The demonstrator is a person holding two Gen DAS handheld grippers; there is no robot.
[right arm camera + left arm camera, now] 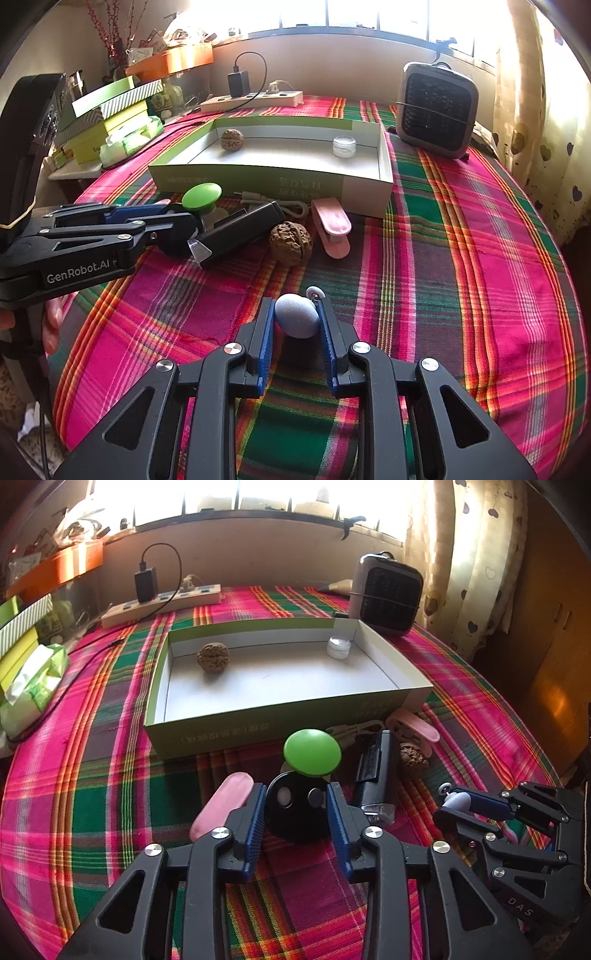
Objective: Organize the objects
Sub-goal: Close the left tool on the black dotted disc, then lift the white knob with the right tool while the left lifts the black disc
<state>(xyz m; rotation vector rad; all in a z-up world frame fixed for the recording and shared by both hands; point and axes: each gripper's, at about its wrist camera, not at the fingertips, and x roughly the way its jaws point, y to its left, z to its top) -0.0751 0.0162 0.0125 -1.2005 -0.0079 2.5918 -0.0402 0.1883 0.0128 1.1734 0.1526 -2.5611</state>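
Two grippers work low over the plaid tabletop [110, 775]. Closest in, the right gripper [297, 325] has its fingers pinching a pale blue egg-shaped piece [297, 315] with a small white wheel at its tip, pads tight on both flanks. Over on its left, the left gripper [296, 805] straddles a round black disc-shaped gadget [295, 808] with two pale buttons; the blue pads sit right against its sides, though whether they truly squeeze it I can't tell. A pink oval case [221, 805] lies just beside the left finger. Just past the gadget sits a green round cap [312, 751], and to its right a black flashlight-like stick [376, 771], a walnut [413, 755] and a pink clip [417, 727], with a grey cable looped behind. Farther back, the shallow green-sided box [280, 731] holds a second walnut [213, 656] at far left and a small white jar [338, 647] at far right. Beyond stand a power strip [162, 603] and a small grey heater [388, 594].
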